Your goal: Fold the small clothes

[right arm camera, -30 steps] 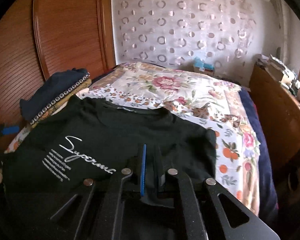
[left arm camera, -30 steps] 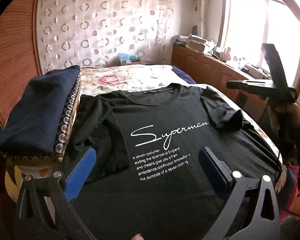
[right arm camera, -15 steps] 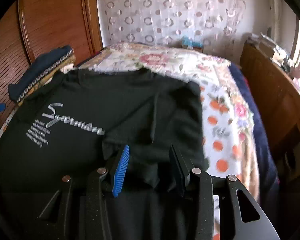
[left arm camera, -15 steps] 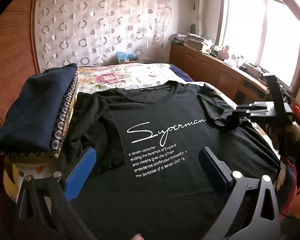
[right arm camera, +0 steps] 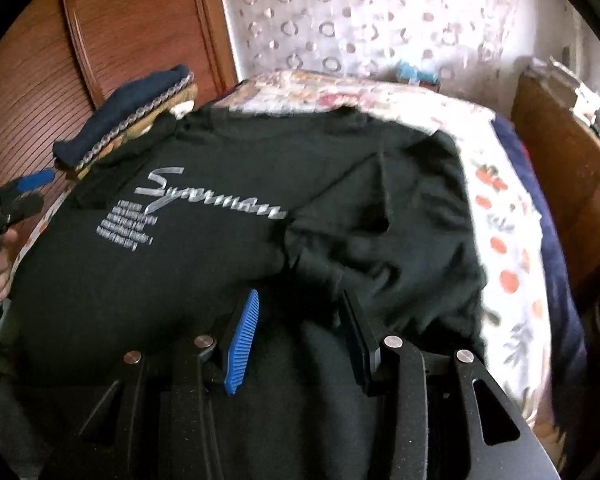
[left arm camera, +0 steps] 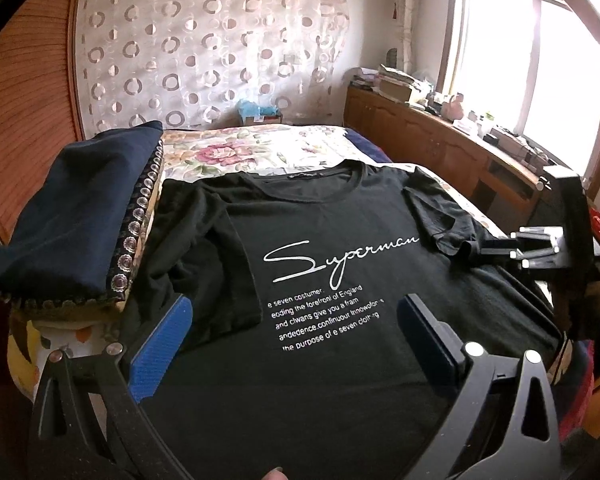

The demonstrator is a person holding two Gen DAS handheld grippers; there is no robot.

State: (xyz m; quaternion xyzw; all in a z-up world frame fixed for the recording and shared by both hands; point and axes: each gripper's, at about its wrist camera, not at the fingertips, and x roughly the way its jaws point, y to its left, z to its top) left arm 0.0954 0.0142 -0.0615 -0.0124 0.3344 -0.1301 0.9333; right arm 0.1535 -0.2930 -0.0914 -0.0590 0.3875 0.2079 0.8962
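A black T-shirt point(left arm camera: 340, 208) with white "Superman" lettering lies face up on the bed. Its left sleeve point(left arm camera: 204, 240) is folded inward over the chest. The right sleeve point(right arm camera: 380, 248) lies rumpled and turned in on the shirt's right side. My left gripper point(left arm camera: 294, 304) hovers open over the lower printed lines, nothing between its blue pads. My right gripper point(right arm camera: 300, 320) is open just behind the right sleeve, with only flat shirt cloth beneath it. From the left wrist view the right gripper point(left arm camera: 472, 248) sits low at the sleeve's edge.
A folded navy garment point(left arm camera: 80, 216) rests on a trimmed stack at the shirt's left. The floral bedspread point(left arm camera: 240, 152) stretches behind. A wooden wardrobe point(left arm camera: 28, 120) stands left, a cluttered wooden cabinet point(left arm camera: 440, 136) under the window right. A hand point(right arm camera: 0, 264) holds the left gripper.
The right gripper was shut on the right sleeve, then opened and let it drop onto the shirt. It has sunk lower toward the bed. The left gripper has stayed put.
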